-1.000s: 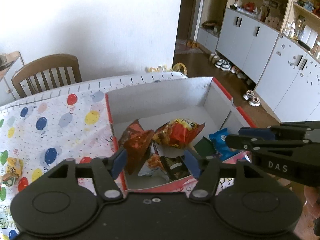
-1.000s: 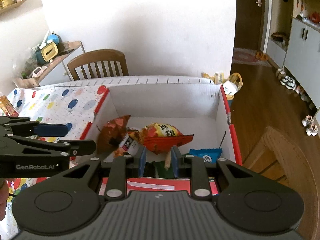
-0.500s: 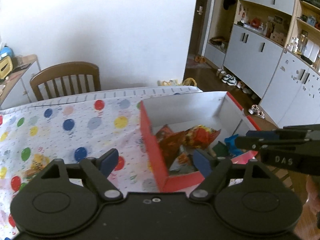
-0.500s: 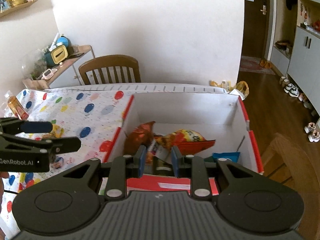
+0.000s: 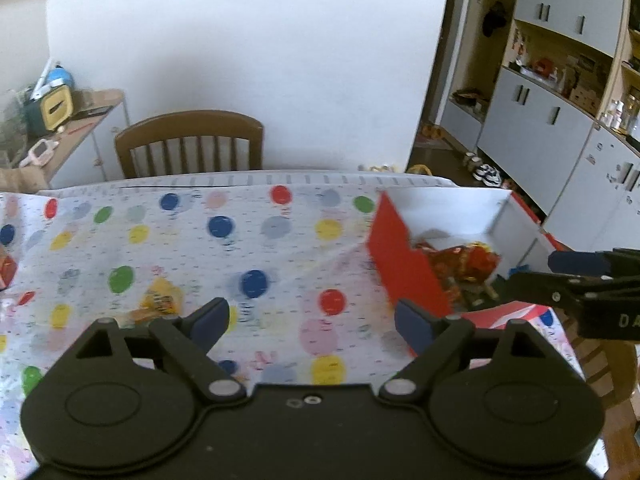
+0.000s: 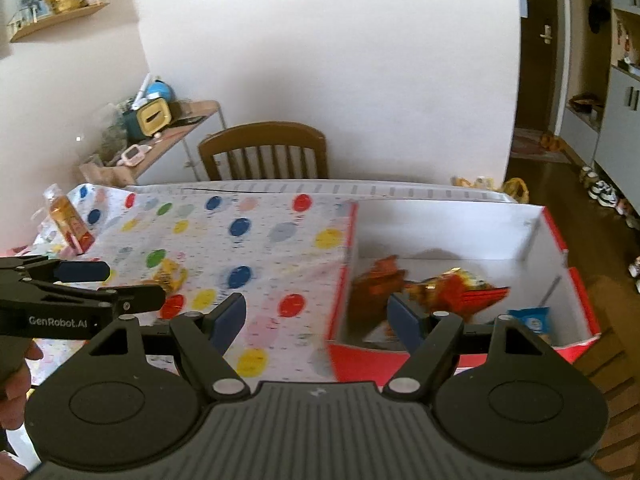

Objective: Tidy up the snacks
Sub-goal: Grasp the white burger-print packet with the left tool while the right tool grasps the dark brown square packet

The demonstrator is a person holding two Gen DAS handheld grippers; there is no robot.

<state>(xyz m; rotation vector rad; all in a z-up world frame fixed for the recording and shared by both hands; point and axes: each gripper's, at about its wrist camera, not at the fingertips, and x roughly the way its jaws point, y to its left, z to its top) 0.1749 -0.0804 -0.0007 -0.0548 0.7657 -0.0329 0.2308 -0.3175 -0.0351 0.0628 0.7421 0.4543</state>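
- Both grippers are sitting empty above the balloon-print tablecloth [image 5: 280, 248], so by my reading the step in hand is the reach for another loose snack, not a drop-off.
- The left gripper [image 5: 310, 326] is opening its jaws, with nothing between the blue pads; only cloth is showing through the gap.
- The right gripper [image 6: 316, 320] is opening its jaws too, and nothing is sitting between them (its right pad is overlapping the box's near corner in the view, which is not a grip).
- The red box [image 6: 576, 276], white inside, is standing at the right end of the table, and it is holding a dark orange bag [image 6: 380, 280], a red and yellow bag [image 6: 456, 288] leaning over beside it, and a small blue packet [image 6: 530, 318] near the right wall.
- More wrappers seem to be lying under those bags, but motion blur is hiding what they are.
- Outside the box, a yellow snack packet [image 5: 162, 300] is lying flat on the cloth, just ahead of the left gripper's left pad.
- An orange packet [image 6: 66, 220] is standing upright near the far left table edge.
- The next move is probably calling for the left gripper to drop over the yellow packet and pinch it by an edge, since it is lying flat and looking soft.
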